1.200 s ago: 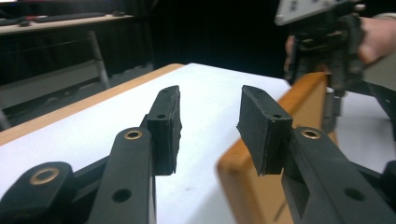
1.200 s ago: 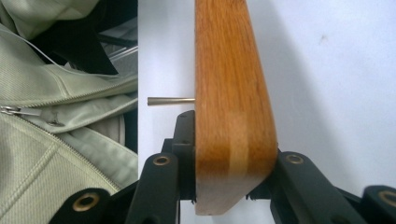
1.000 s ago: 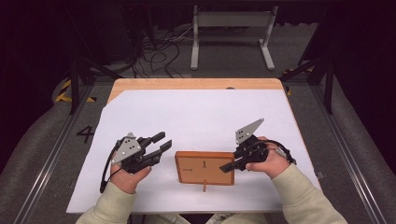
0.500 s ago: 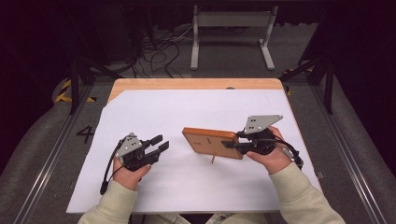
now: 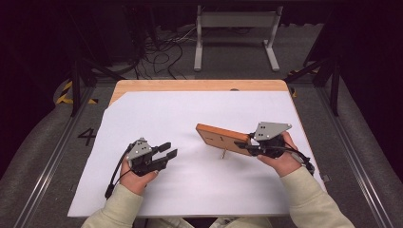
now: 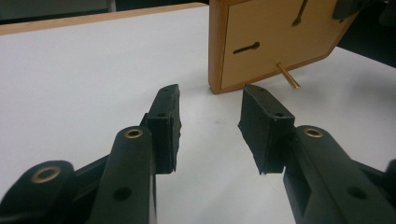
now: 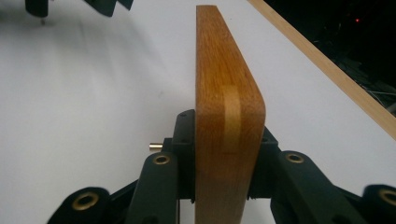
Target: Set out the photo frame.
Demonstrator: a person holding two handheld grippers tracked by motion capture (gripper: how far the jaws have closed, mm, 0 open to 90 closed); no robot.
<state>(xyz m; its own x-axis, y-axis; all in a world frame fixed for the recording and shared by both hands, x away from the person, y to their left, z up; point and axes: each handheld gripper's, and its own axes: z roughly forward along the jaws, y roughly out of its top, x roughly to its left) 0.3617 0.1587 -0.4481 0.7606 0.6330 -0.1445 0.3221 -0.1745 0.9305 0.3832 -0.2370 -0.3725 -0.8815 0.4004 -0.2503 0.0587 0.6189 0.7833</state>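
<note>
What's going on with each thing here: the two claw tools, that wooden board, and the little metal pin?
Left gripper: open, jaws apart, holding nothing, just above the white sheet.
Right gripper: shut on the wooden board.
Wooden board: lifted and tilted on edge, gripped at one end.
Brass pin: sticking out of the board's back face.

Right claw point(image 7: 229, 158) tight on wooden board point(image 7: 224, 93) (edge-on).

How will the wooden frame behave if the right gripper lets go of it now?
The frame looks stiff: its thick wood edge shows no bend under the right gripper. It stands tilted on edge, so it would probably tip flat. The peg may snag the paper.
</note>
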